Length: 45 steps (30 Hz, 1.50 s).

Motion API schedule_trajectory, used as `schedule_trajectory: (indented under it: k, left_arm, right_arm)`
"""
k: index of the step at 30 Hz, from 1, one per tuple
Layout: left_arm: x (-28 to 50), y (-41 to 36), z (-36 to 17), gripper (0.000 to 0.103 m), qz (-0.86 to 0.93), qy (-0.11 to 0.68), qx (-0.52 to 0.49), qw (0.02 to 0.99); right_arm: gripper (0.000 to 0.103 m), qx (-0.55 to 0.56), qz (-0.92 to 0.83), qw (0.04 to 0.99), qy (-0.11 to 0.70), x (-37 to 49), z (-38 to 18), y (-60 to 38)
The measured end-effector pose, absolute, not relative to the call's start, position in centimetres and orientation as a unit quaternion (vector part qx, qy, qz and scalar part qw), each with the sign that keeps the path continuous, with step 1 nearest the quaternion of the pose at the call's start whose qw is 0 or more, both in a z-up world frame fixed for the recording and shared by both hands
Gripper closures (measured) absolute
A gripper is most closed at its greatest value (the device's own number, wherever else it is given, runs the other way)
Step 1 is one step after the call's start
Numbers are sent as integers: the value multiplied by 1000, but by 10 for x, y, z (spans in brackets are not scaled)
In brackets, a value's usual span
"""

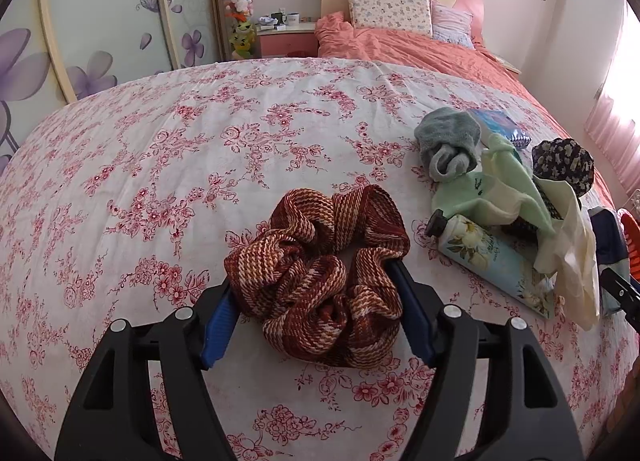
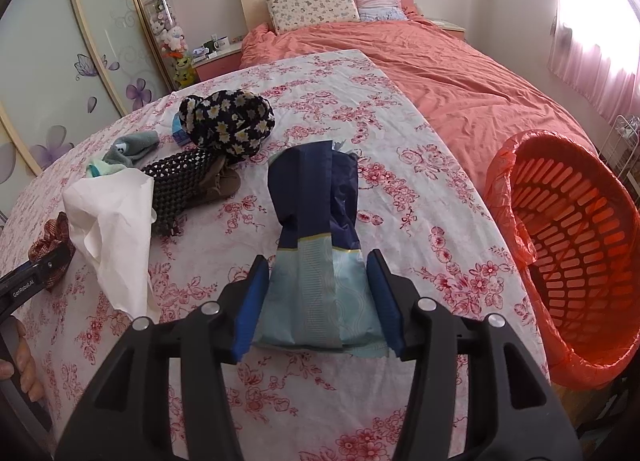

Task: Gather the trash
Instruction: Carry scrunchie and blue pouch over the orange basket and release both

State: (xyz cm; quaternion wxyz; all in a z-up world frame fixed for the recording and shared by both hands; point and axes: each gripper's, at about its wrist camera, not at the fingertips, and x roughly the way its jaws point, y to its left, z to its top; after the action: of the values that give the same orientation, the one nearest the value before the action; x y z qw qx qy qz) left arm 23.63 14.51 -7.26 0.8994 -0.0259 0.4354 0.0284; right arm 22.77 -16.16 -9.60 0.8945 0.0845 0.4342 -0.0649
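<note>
A brown-and-cream woven scrunchie (image 1: 320, 273) lies on the flowered sheet (image 1: 160, 181). My left gripper (image 1: 312, 277) stands open around it, a blue pad at each side, and the scrunchie keeps its full shape. A dark blue and pale blue plastic packet (image 2: 316, 229) lies flat on the sheet. Around its near end my right gripper (image 2: 317, 257) is open, its pads close beside it. A crumpled white tissue (image 2: 116, 221) lies left of the packet. The orange basket (image 2: 568, 261), lined with a red bag, stands tilted at the bed's right edge.
To the right of the scrunchie lie a grey sock (image 1: 448, 145), a green cloth (image 1: 492, 189), a flowered bottle (image 1: 488, 261) and a dark floral scrunchie (image 2: 228, 125). A black beaded pouch (image 2: 176, 185) is beside the tissue. A hand (image 2: 20, 361) holds the left gripper's handle. Behind is a pink duvet (image 2: 460, 73).
</note>
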Motion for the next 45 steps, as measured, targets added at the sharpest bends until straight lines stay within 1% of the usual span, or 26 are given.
schedule_trajectory:
  k: [4, 5, 6, 7, 11, 13, 21, 27, 34, 45]
  left_arm:
    - [236, 145, -73, 33, 26, 435, -26, 900]
    - [236, 145, -73, 36, 24, 434, -26, 900]
    - [236, 145, -72, 39, 22, 433, -26, 901]
    - [236, 144, -72, 45, 17, 430, -26, 902]
    - [234, 141, -69, 57, 14, 426, -28, 904]
    - [233, 141, -67, 59, 13, 425, -30, 905]
    - [222, 132, -45, 59, 6, 403, -30, 915]
    - [208, 119, -16, 59, -8, 377, -31, 926]
    - [189, 89, 12, 59, -41, 348, -26, 936]
    - [166, 23, 37, 59, -115, 318, -15, 941]
  right_arm:
    - [52, 82, -66, 895, 434, 228, -95, -161]
    - [54, 79, -70, 895, 433, 228, -95, -161]
    - [63, 79, -71, 896, 432, 227, -94, -161]
    - [66, 81, -68, 897, 430, 226, -94, -161]
    - [69, 98, -61, 897, 427, 222, -93, -166]
    - [70, 97, -62, 898, 424, 219, -89, -167]
    - [70, 95, -61, 909, 401, 200, -68, -168]
    - [70, 101, -60, 919, 377, 179, -46, -174]
    - [70, 111, -72, 929, 347, 150, -19, -191]
    - [70, 122, -108, 938, 307, 109, 8, -229]
